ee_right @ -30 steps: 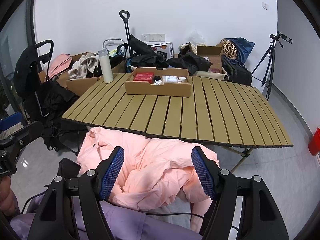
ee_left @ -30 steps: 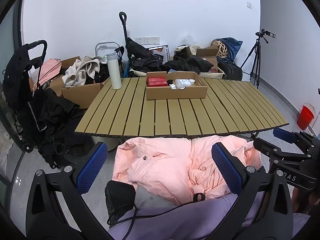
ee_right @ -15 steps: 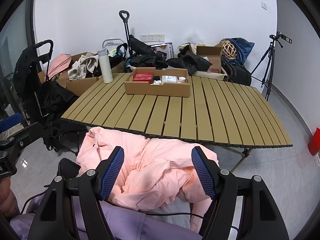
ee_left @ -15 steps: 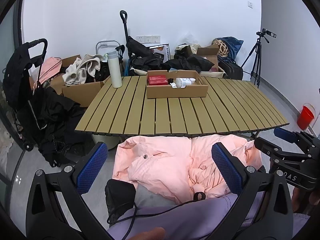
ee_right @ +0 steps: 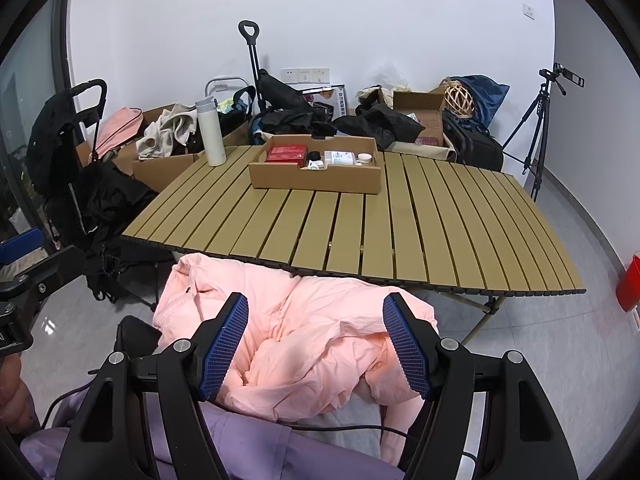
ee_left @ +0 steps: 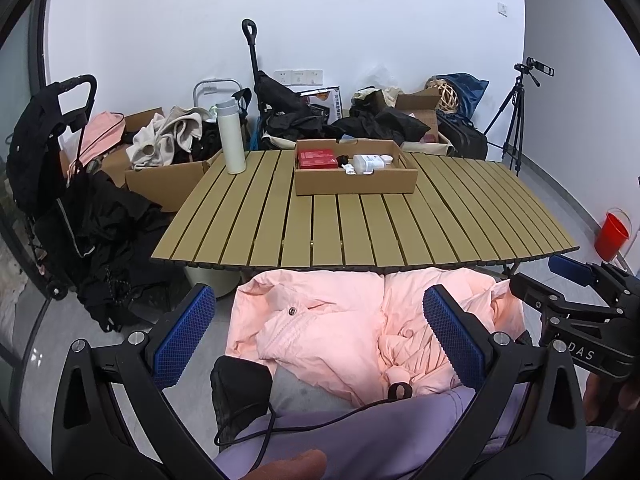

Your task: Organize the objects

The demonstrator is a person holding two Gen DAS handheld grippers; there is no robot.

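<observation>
A shallow cardboard tray (ee_left: 356, 184) (ee_right: 316, 180) stands at the far middle of the slatted wooden table (ee_left: 360, 232) (ee_right: 400, 232). It holds a red box (ee_left: 317, 159) (ee_right: 286, 153), a white bottle (ee_left: 370, 162) (ee_right: 340, 158) and small items. A white thermos (ee_left: 231, 136) (ee_right: 211, 131) stands upright at the far left of the table. My left gripper (ee_left: 320, 328) is open and empty, held low over a pink jacket (ee_left: 340, 328) (ee_right: 304, 340) on a lap in front of the table. My right gripper (ee_right: 316, 340) is open and empty over the same jacket.
Cardboard boxes of clothes (ee_left: 168, 176), black bags (ee_left: 288, 112) and a trolley handle (ee_left: 250, 40) crowd the floor behind the table. A black stroller (ee_left: 48, 152) stands at left. A tripod (ee_left: 516, 120) and a red bucket (ee_left: 610, 234) are at right.
</observation>
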